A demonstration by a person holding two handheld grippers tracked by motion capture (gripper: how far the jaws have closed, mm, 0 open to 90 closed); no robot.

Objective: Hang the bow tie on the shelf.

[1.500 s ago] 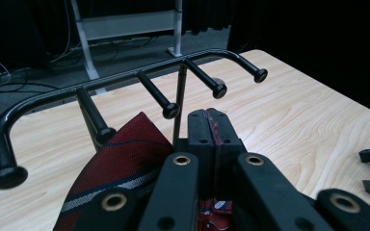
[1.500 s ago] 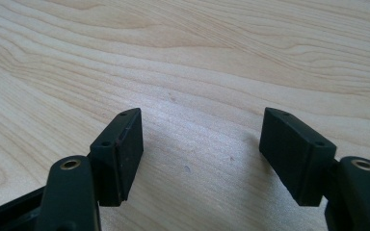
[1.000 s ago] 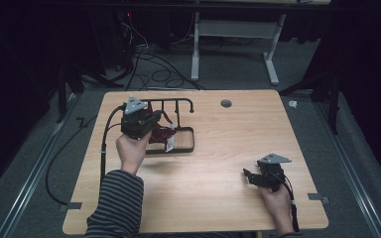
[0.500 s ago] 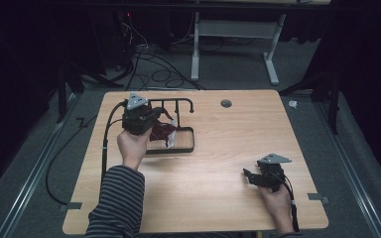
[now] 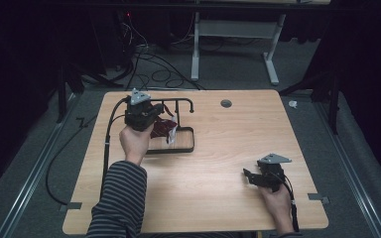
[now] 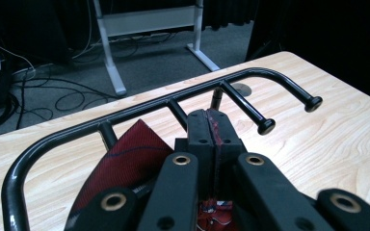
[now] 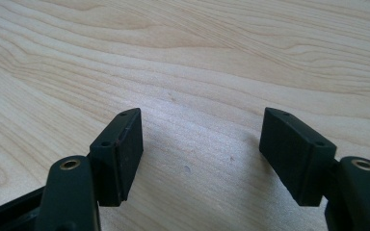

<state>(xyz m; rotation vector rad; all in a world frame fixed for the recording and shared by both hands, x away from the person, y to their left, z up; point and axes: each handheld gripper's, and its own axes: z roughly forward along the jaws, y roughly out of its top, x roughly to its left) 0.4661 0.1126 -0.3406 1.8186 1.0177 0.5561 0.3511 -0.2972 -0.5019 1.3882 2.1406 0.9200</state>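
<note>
Now left hand-held gripper [image 6: 213, 126] pinches red cloth [image 6: 125, 163]; right hand-held gripper [image 7: 200, 159] gapes.

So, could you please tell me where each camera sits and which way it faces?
High view: above the person's side, looking forward and down on the table; both forearms, left tool and right tool show.
Left gripper view: on the left tool, looking along shut jaws pinching red cloth at the black rack.
Right gripper view: on the right tool, open jaws over bare table.
Shared: the high and left gripper views both show rack and cloth.
</note>
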